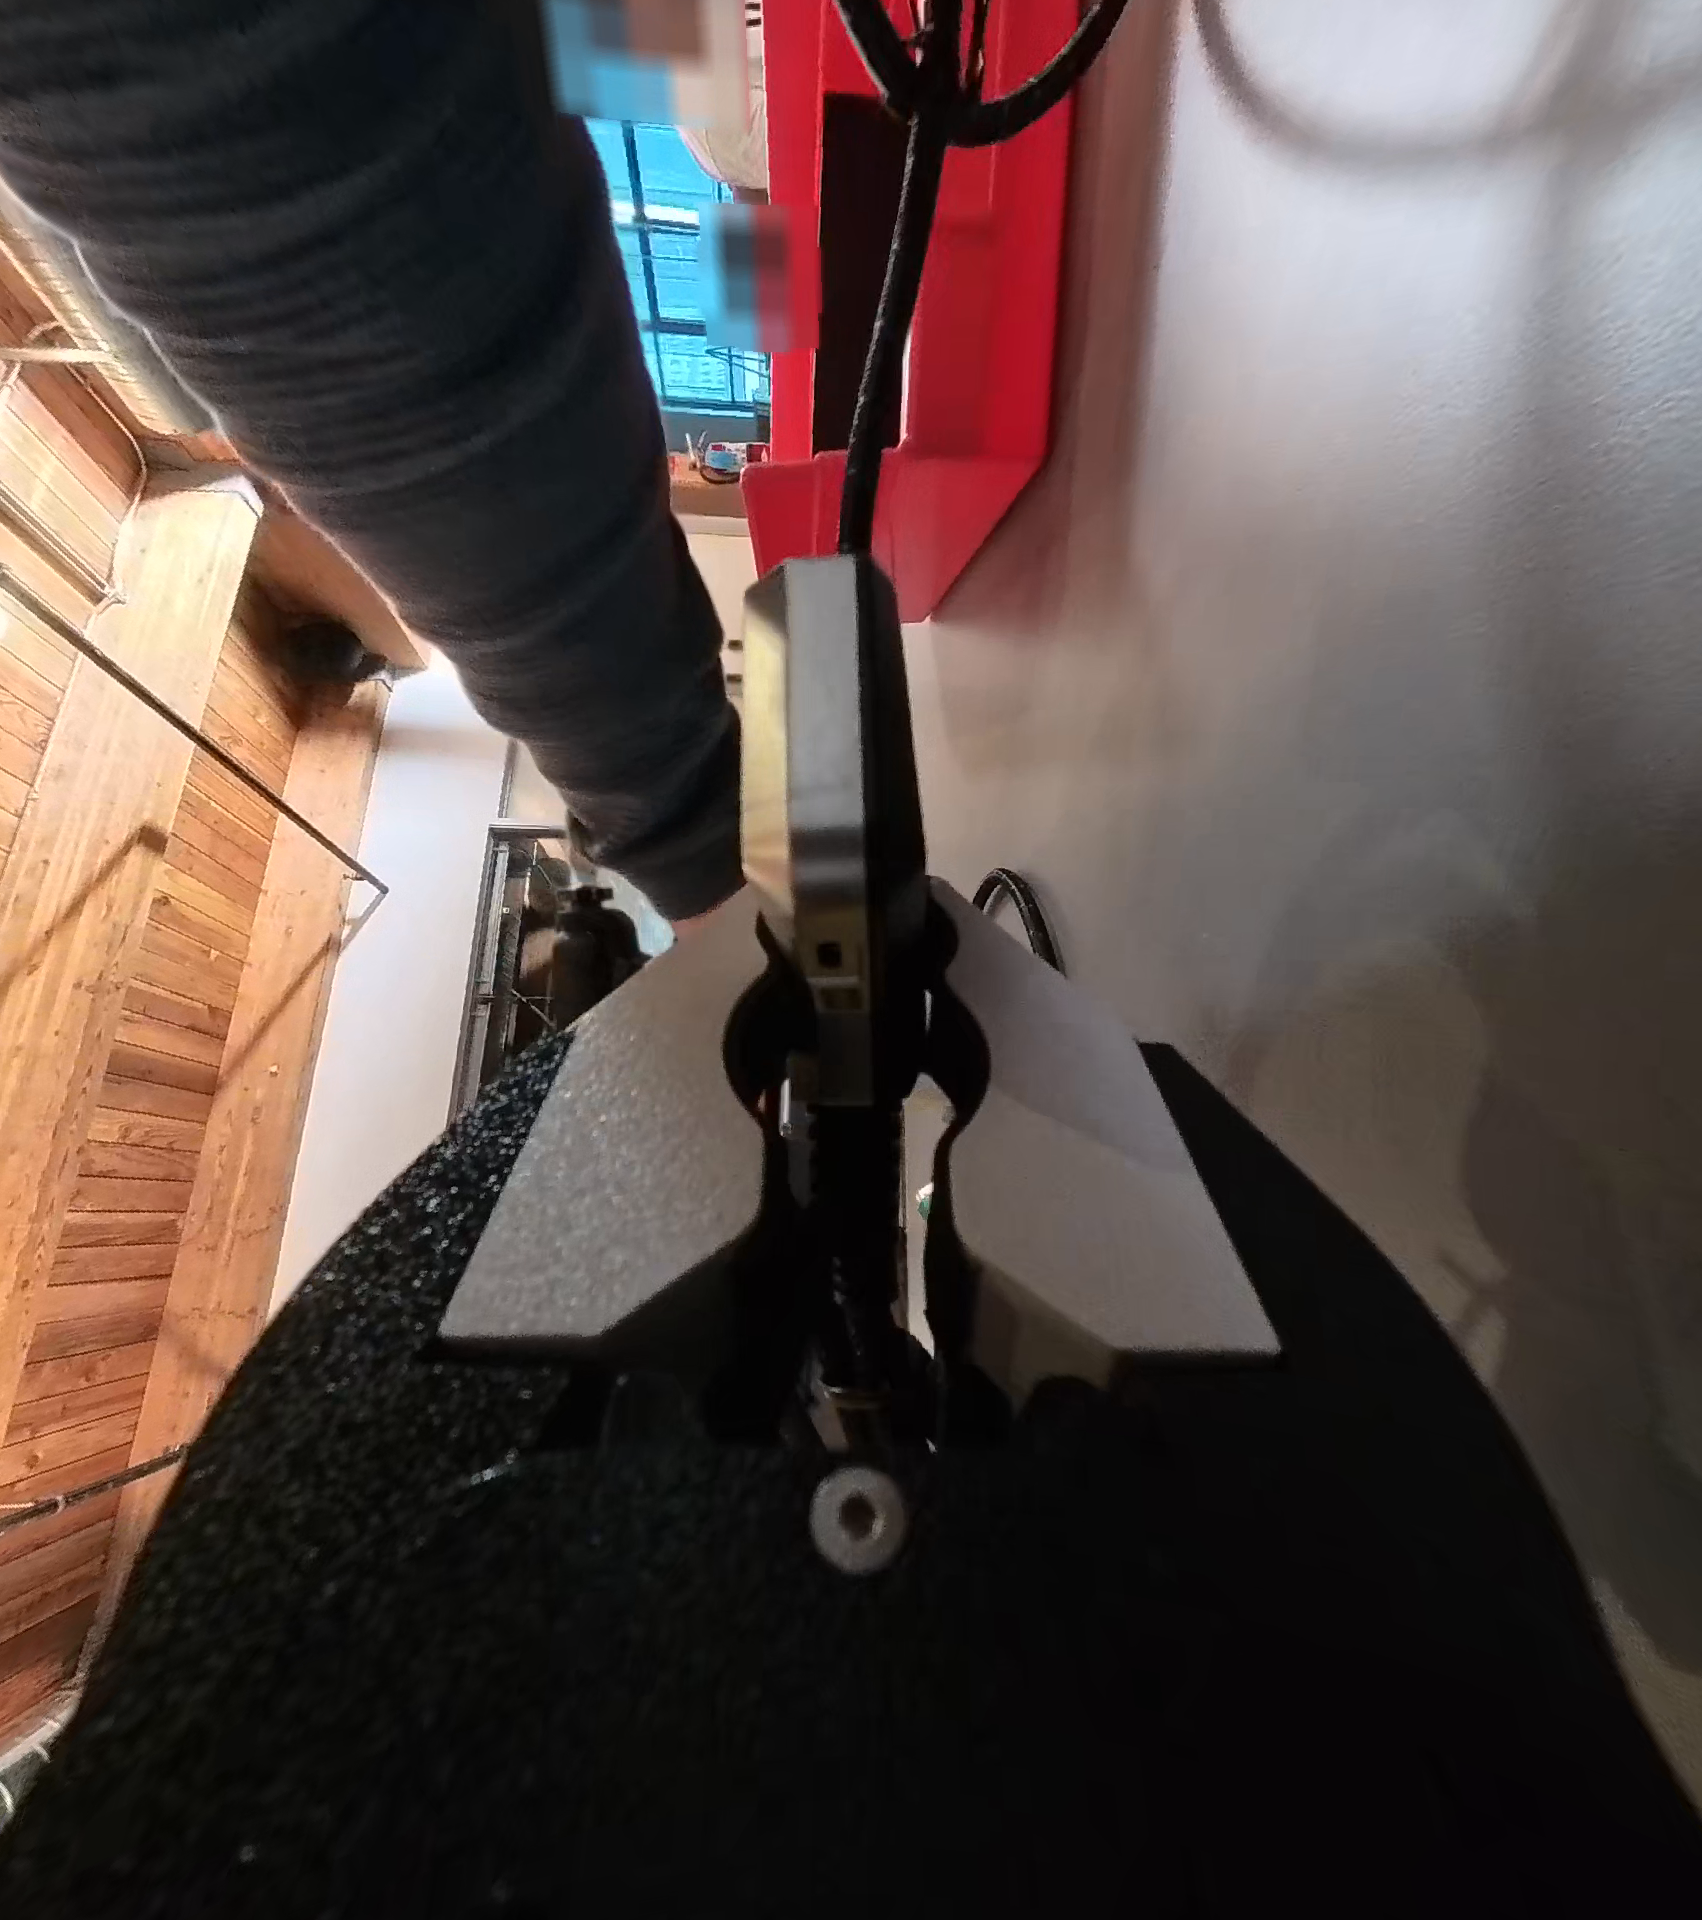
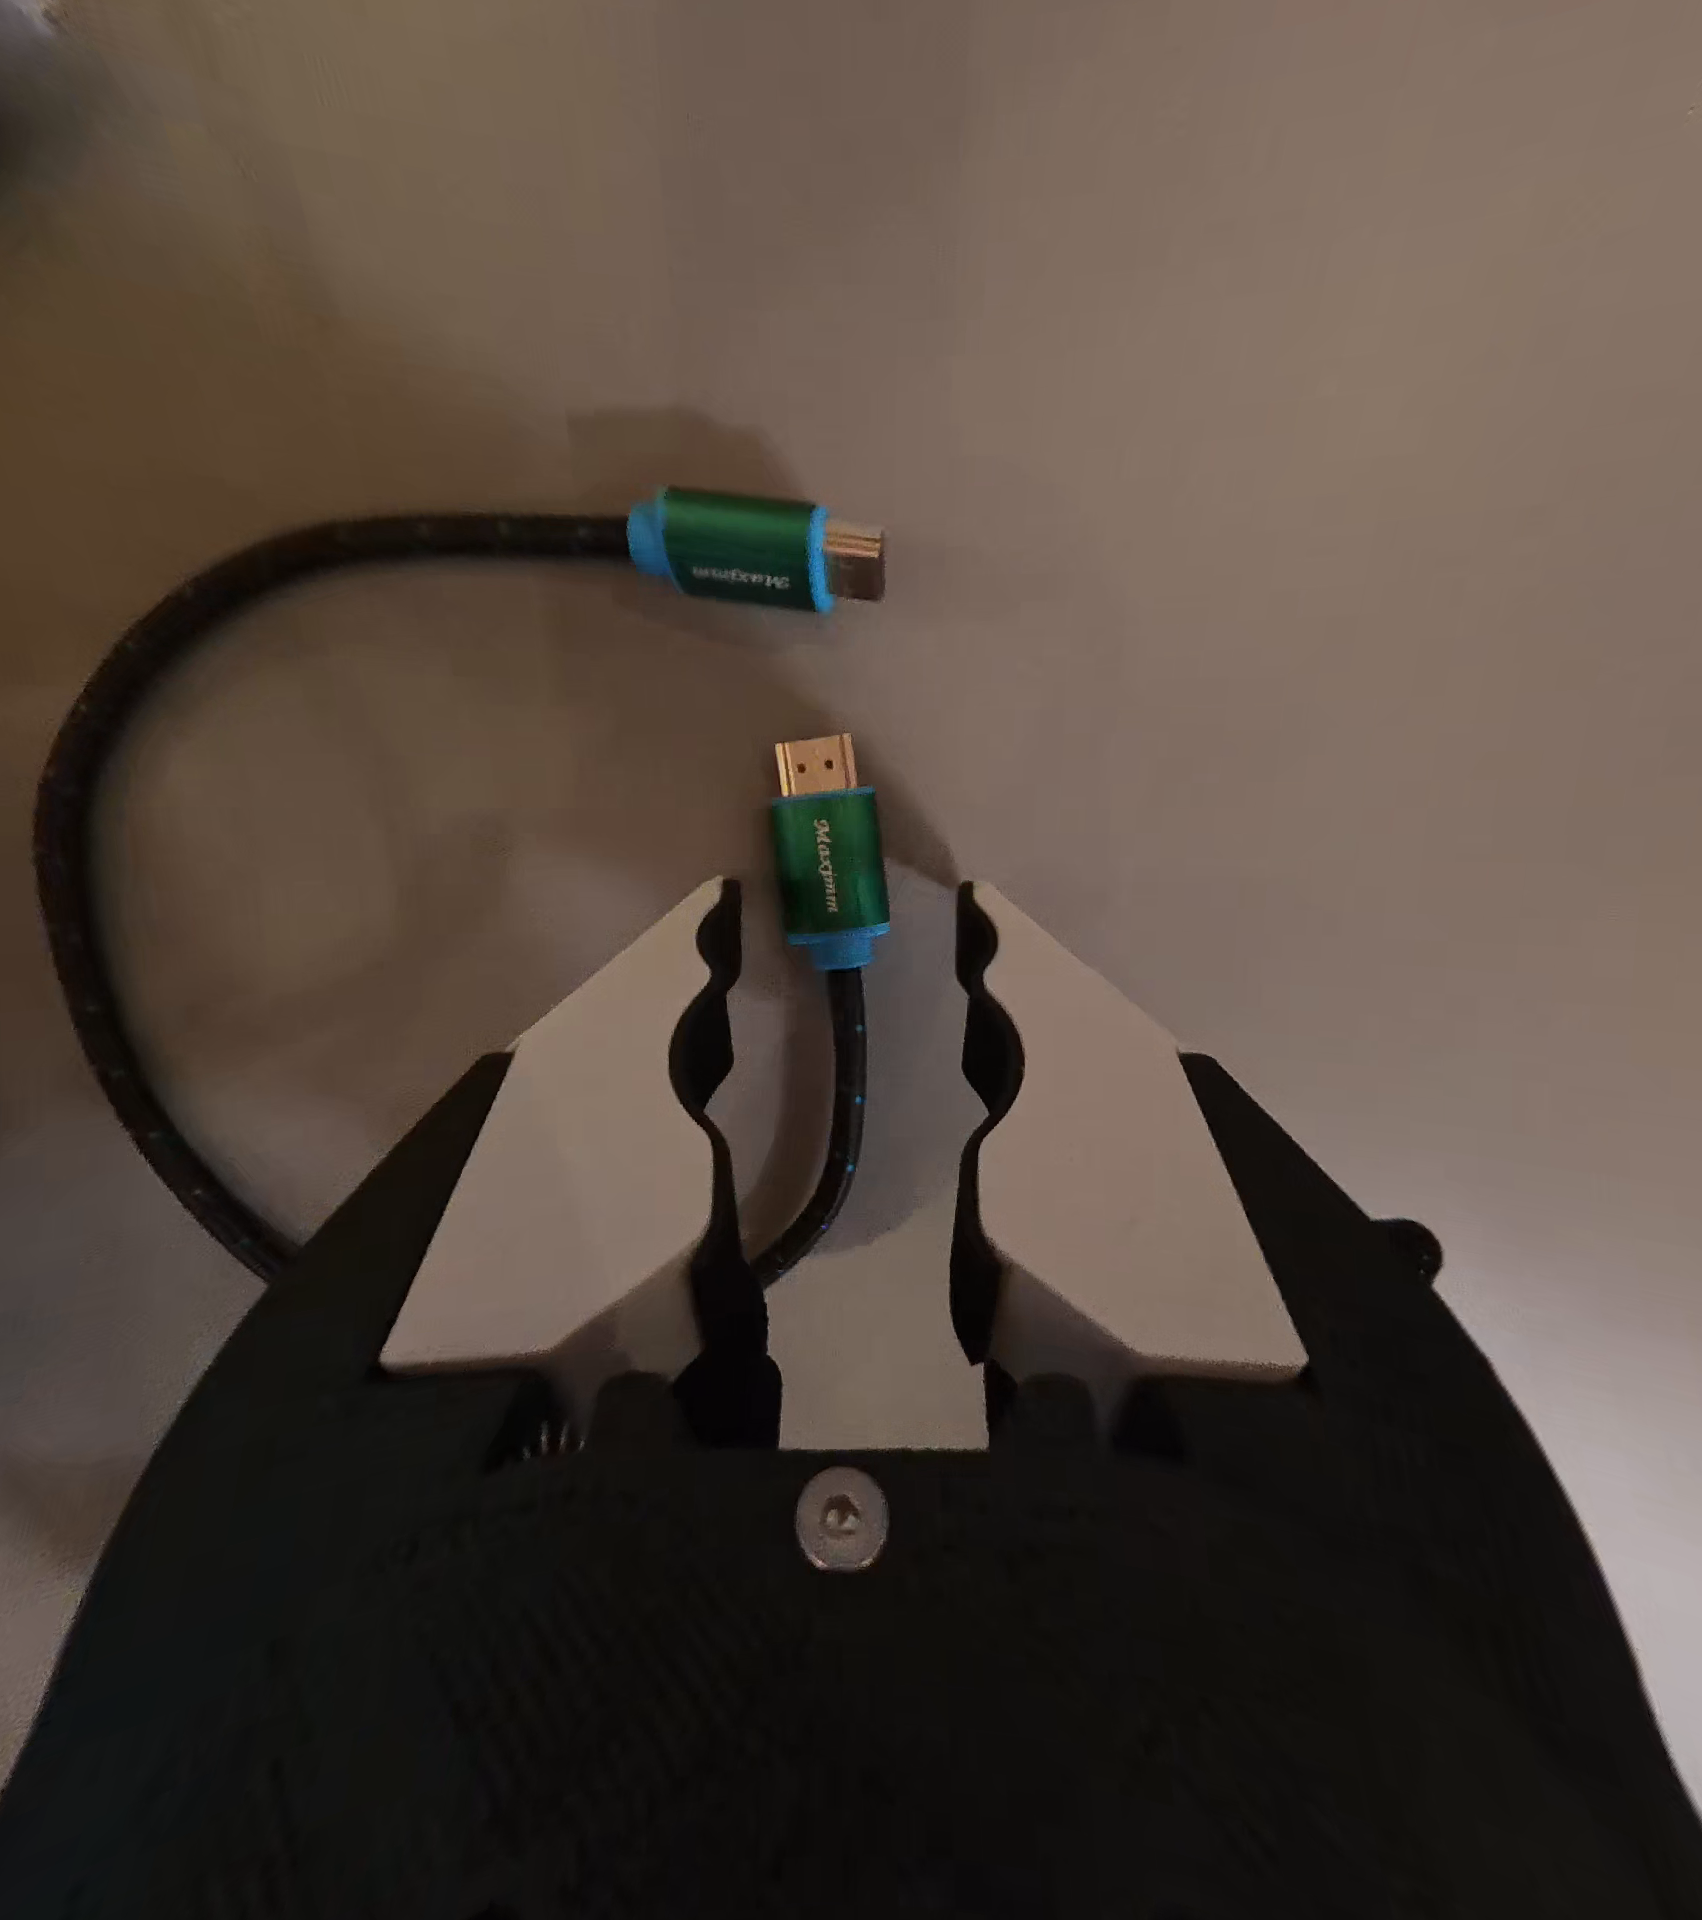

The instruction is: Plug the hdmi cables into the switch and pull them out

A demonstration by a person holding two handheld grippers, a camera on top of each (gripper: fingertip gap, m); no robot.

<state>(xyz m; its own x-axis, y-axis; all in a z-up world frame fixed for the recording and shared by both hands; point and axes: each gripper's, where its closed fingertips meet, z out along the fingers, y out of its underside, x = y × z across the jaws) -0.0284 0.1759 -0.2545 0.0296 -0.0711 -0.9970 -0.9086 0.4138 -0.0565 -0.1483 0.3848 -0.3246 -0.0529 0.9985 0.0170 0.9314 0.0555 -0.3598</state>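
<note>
Our left tongs (image 1: 842, 997) pinch the grey HDMI switch (image 1: 826, 769) edge-on; it could twist. Our right tongs (image 2: 847, 925) hang spread around the nearer green plug (image 2: 831, 868) on the tabletop (image 2: 1346, 520), risking a skewed grab; the farther plug (image 2: 743, 556) lies beyond.

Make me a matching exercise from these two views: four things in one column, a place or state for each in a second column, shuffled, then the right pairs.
Things:
1. left gripper
2. right gripper
3. nearer HDMI plug
4. farther HDMI plug

States:
A. open, gripping nothing
B. lying sideways, metal tip pointing right
C. shut on the switch
D. just ahead of the open jaws, metal tip pointing away from the camera

Pairs: 1-C, 2-A, 3-D, 4-B
</note>
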